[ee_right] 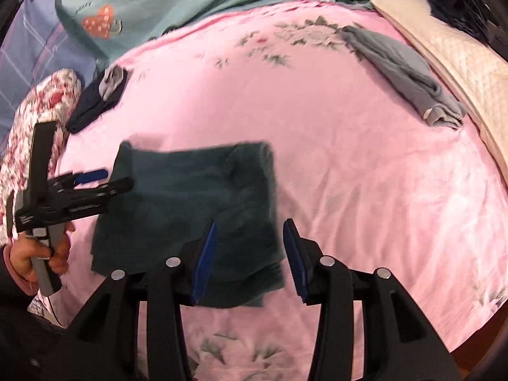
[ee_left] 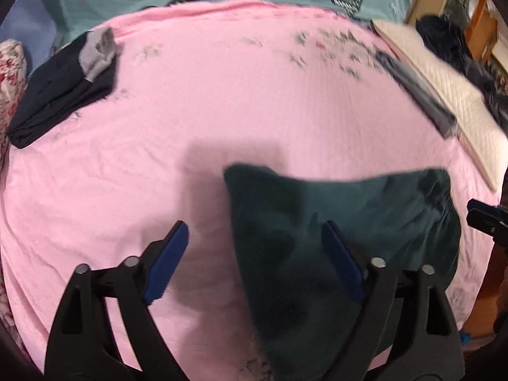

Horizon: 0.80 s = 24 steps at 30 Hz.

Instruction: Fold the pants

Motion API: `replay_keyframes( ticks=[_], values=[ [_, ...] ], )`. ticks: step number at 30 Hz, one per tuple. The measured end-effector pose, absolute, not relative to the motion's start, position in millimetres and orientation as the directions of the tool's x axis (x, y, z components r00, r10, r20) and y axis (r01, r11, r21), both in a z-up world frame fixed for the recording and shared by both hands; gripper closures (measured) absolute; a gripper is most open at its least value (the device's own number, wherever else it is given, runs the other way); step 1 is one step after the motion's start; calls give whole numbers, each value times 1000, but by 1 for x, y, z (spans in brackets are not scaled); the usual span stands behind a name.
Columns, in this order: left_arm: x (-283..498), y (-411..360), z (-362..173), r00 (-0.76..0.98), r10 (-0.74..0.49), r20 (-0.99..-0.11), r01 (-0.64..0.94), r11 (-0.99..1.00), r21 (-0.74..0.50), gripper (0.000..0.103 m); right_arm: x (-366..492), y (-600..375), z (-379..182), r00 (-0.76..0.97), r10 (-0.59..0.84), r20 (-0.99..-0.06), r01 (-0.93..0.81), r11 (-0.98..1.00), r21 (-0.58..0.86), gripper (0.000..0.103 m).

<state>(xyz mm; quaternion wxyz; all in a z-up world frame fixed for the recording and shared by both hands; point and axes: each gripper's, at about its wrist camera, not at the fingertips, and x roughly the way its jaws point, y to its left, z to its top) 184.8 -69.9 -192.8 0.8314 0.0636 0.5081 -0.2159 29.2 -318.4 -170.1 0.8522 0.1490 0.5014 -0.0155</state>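
folded dark green pants (ee_right: 190, 216) flat on the pink bed sheet (ee_right: 365, 174), left claw (ee_left: 254, 254) and right claw (ee_right: 250, 254) both apart, empty

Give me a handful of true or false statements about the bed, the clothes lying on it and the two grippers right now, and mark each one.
1. The dark green pants lie folded on the pink sheet. True.
2. The left gripper is clamped on the pants. False: its jaws stand wide open with nothing pinched.
3. A grey garment lies near the cream pillow. True.
4. The right gripper holds the grey garment. False: it is open above the green pants' edge, gripping nothing.
5. The navy garment lies on top of the green pants. False: it lies apart, at the sheet's far left.
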Motion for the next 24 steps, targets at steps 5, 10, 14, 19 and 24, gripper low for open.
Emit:
replay_keyframes(
  ticks=[5,10,14,19,24],
  values=[
    [208,-55,-198,342,-304,-889,370,913,-170,12,51,-349,-168,506,182,-843,192,929,316,58],
    [205,-56,-205,275,-316,-908,389,900,-196,12,71,-360,-180,457,282,-844,152,910,387,57],
    [181,-48,-205,218,-335,-917,398,888,-230,12,86,-364,-190,406,339,-848,104,905,412,56],
    [145,-43,-218,119,-340,-933,395,878,-270,12,106,-368,-208,343,416,-842,41,889,456,56],
    [124,-45,-228,84,-334,-939,387,879,-278,13,121,-367,-222,295,493,-818,-17,859,512,56]
  ],
)
